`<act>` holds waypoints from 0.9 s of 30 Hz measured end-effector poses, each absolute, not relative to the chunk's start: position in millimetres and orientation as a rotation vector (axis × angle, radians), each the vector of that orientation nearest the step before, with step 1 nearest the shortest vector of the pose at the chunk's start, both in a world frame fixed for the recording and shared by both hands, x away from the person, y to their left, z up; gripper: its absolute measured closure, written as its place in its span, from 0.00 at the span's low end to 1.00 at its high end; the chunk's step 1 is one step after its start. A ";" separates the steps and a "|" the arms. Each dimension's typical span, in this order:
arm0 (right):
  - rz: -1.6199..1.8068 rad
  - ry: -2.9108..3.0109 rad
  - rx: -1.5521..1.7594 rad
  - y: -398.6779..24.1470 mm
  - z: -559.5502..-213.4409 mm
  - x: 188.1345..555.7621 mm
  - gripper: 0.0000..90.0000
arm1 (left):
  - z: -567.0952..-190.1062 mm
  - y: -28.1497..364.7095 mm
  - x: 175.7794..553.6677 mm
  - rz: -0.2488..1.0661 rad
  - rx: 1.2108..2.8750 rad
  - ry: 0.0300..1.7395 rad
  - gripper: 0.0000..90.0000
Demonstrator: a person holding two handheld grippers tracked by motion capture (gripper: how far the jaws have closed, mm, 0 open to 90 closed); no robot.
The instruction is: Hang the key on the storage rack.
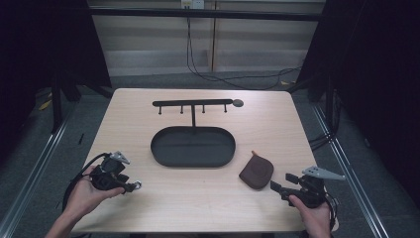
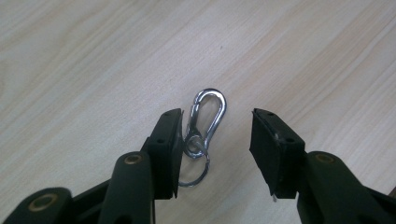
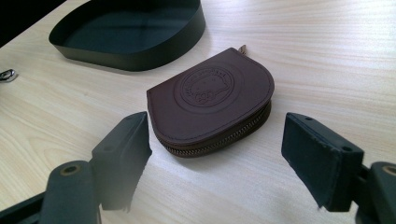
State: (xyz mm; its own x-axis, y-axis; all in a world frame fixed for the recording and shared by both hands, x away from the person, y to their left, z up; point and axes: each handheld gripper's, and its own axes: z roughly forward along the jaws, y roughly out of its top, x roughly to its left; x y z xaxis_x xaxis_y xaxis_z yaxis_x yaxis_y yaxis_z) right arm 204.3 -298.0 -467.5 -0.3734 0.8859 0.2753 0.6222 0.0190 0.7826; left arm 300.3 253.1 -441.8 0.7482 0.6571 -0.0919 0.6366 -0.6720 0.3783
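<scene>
left claw [image 2: 217,140] apart, straddling the carabiner keyring [image 2: 205,128] near the bench's front-left corner to grab it; right claw [image 3: 217,158] apart, lined up on the brown pouch [image 3: 212,100].

A shiny silver metal snap hook with a key ring [image 2: 204,128] lies flat on the pale wooden tabletop [image 2: 93,60]; a brown domed leather zip pouch [image 3: 212,100] lies flat, closed.

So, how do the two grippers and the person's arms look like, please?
Both the left gripper and the right gripper are black, each with two blocky jaws on arms with brass-coloured rivets. The pads are flat and rectangular, with small screw holes. Each gripper carries a grey three-cornered plate on top. A black cable loops from the left one. The forearms are bare; no sleeves show.
</scene>
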 end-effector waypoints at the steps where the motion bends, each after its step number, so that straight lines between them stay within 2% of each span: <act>1: 1.283 2.009 1.554 -298.0 -467.6 204.4 0.26 | -445.0 251.2 302.6 0.071 2.579 0.985 0.60; 15: 1.285 2.011 1.558 -298.3 -468.0 204.9 0.26 | -460.1 238.9 314.5 0.082 2.666 0.974 0.59; 22: 1.277 2.005 1.568 -298.5 -468.1 205.1 0.26 | -465.6 234.4 317.1 0.095 2.700 0.981 0.62; 24: 1.267 2.003 1.572 -298.6 -468.1 205.1 0.26 | -466.6 232.3 317.5 0.092 2.711 0.985 0.68; 27: 1.268 2.002 1.573 -299.1 -468.2 205.2 0.26 | -465.8 228.7 319.1 0.104 2.736 0.998 0.67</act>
State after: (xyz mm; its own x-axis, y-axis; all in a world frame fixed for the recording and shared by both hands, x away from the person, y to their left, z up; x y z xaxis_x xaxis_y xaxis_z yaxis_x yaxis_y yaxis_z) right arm 205.2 -299.1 -468.2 -0.3579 0.8919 0.2765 0.6309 0.0127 0.7758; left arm 319.1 228.7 -465.8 0.7661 0.6426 -0.0113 0.6265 -0.7428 0.2361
